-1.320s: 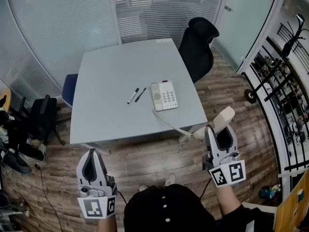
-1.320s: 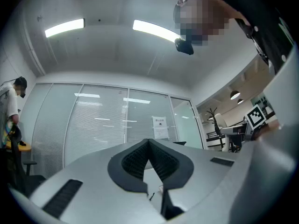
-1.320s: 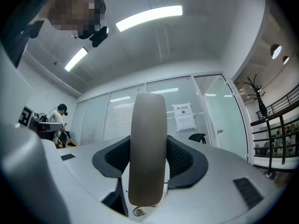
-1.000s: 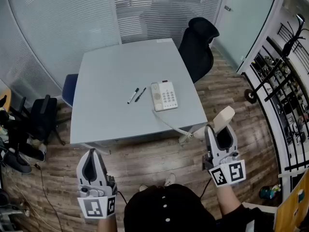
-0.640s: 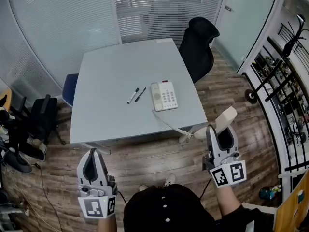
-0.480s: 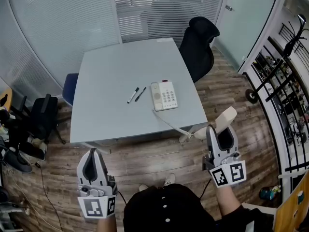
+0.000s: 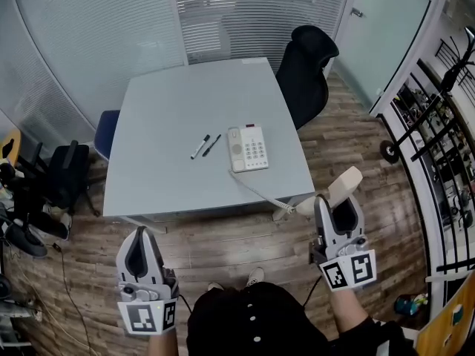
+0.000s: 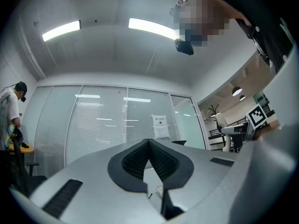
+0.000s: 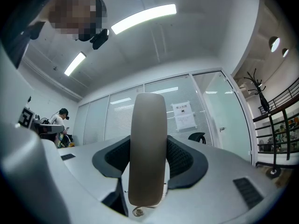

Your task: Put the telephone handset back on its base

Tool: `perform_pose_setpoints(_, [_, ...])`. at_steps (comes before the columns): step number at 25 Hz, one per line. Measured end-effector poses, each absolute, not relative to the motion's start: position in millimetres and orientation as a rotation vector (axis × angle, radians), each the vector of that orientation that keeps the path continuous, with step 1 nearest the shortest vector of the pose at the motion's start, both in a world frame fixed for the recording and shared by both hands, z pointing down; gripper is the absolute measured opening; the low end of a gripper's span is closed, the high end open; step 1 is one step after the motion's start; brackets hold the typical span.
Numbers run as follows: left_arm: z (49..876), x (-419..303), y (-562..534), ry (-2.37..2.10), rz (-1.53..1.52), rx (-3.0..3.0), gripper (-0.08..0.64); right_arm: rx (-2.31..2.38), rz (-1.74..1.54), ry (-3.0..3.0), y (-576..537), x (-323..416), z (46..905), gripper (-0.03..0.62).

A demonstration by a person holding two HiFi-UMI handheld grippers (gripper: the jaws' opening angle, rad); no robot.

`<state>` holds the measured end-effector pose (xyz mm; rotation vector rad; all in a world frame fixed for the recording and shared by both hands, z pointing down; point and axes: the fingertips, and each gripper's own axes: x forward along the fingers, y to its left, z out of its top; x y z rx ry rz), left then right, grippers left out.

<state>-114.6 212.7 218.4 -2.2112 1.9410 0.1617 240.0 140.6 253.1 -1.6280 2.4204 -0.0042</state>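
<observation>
The beige handset (image 7: 332,192) (image 9: 148,148) stands upright between the pads of my right gripper (image 7: 338,206) (image 9: 149,160), which is shut on it, off the table's near right corner. Its coiled cord (image 7: 261,193) runs back to the phone base (image 7: 248,147), which lies near the middle right of the grey table (image 7: 171,110). My left gripper (image 7: 139,249) (image 8: 148,146) hangs low on the left, short of the table, its jaws shut and nothing between them.
Two black pens (image 7: 205,145) lie just left of the base. A black office chair (image 7: 304,73) stands at the table's far right corner and a blue chair (image 7: 105,132) at its left side. Bags and cables (image 7: 33,199) clutter the floor left; railings (image 7: 438,154) stand to the right.
The head view has shifted slightly, so the table sits a little lower left in frame. Both grippers and the handset keep their places.
</observation>
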Motion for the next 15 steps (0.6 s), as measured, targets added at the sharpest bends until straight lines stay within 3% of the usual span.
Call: perform_pose_setpoints(15, [228.4, -85.6, 205.9, 1.987, 0.122, -2.183, 0.012, -1.556, -0.022, 2.485, 119.9, 250.5, 269.2, 0.236])
